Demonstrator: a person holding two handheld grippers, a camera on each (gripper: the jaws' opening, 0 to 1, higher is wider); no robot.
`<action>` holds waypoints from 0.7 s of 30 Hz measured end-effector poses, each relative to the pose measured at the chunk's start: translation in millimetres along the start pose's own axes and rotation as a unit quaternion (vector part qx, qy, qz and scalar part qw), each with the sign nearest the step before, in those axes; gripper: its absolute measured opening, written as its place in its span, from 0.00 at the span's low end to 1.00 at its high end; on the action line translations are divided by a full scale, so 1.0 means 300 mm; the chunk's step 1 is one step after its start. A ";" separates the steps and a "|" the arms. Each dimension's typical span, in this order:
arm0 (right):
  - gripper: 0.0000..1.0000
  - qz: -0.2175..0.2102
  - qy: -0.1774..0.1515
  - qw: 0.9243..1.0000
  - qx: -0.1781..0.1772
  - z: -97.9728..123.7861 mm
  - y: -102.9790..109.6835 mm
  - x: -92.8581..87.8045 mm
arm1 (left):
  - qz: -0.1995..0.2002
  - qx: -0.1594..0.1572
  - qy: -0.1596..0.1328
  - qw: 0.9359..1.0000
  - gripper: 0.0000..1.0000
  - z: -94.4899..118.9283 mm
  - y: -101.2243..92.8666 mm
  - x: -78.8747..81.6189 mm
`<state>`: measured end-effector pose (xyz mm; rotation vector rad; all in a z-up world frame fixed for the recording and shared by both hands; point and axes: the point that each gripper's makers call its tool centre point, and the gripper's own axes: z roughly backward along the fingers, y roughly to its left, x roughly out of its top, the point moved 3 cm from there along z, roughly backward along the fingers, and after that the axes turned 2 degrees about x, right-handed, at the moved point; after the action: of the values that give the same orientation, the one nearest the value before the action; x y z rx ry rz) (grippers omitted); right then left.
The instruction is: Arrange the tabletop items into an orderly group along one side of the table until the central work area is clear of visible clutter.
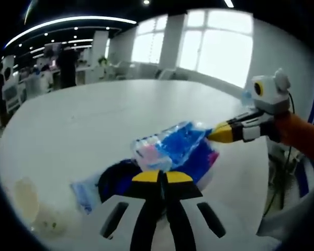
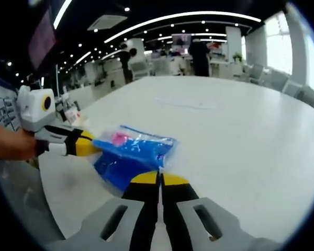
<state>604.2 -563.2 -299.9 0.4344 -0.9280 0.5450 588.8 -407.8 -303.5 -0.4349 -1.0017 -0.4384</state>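
Note:
A clear plastic bag (image 1: 175,149) with blue and pink contents hangs just above the white table (image 1: 94,120). My left gripper (image 1: 162,177) is shut on the bag's near edge. My right gripper (image 1: 220,134) comes in from the right, shut on the bag's far corner. In the right gripper view the same bag (image 2: 133,151) lies between my right gripper (image 2: 159,179), shut at its near edge, and my left gripper (image 2: 89,147), shut at its left end. A dark blue item (image 1: 115,180) and a pale blue packet (image 1: 83,191) lie under the bag.
The table (image 2: 225,130) is wide and bare beyond the bag. A pale round thing (image 1: 26,196) sits near its left edge. People (image 2: 200,55) and desks stand at the far end. Chairs and bright windows (image 1: 214,47) line one side.

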 end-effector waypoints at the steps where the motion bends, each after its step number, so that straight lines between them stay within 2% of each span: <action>1: 0.01 -0.001 -0.001 1.000 -0.001 0.002 -0.004 0.000 | -0.001 -0.002 0.000 1.000 0.00 -0.007 -0.007 0.004; 11: 0.01 -0.009 -0.001 1.000 -0.025 0.042 -0.099 -0.023 | 0.007 -0.021 -0.009 1.000 0.00 -0.090 -0.069 0.030; 21: 0.01 -0.019 -0.003 0.998 -0.055 0.113 -0.192 -0.048 | -0.008 -0.048 -0.009 0.999 0.00 -0.165 -0.164 0.076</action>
<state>611.2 -631.3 -300.9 0.3542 -0.9478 0.4563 607.5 -478.7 -299.7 -0.5184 -1.0055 -0.4983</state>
